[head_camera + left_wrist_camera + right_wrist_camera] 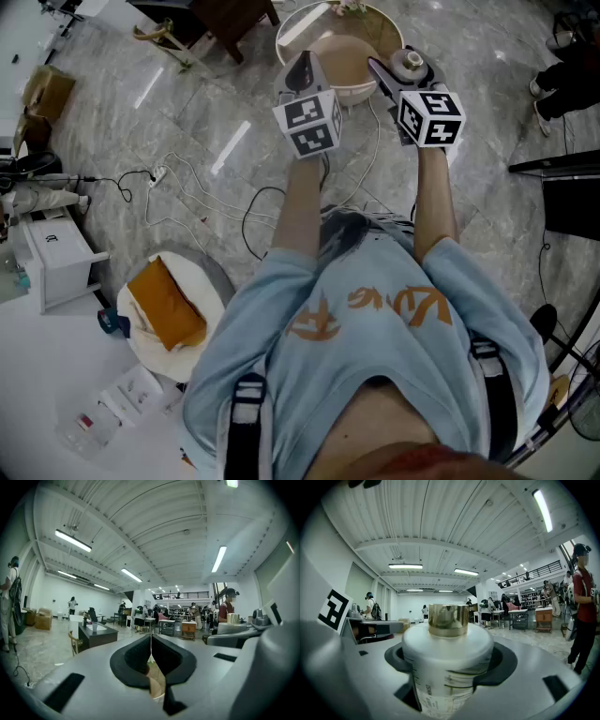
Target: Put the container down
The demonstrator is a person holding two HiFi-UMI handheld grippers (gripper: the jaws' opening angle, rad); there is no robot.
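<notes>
The container [447, 667] is a white jar with a gold cap [448, 619]. It stands upright between the black pads of my right gripper [449, 660], which is shut on it with the jaws set wide. In the head view the container [411, 63] sits at the tip of the right gripper [398, 70], held out in front of the person over a round table [291, 28]. The left gripper [300, 67] is held beside it at about the same height. In the left gripper view its jaws [151, 641] meet along a thin seam with nothing held.
A beige bowl [342, 56] sits on the round table below the grippers. Cables [187, 202] trail over the marble floor. A stool with an orange cushion [167, 302] and a white cabinet [56, 258] stand at the left. Several people stand far off in the hall.
</notes>
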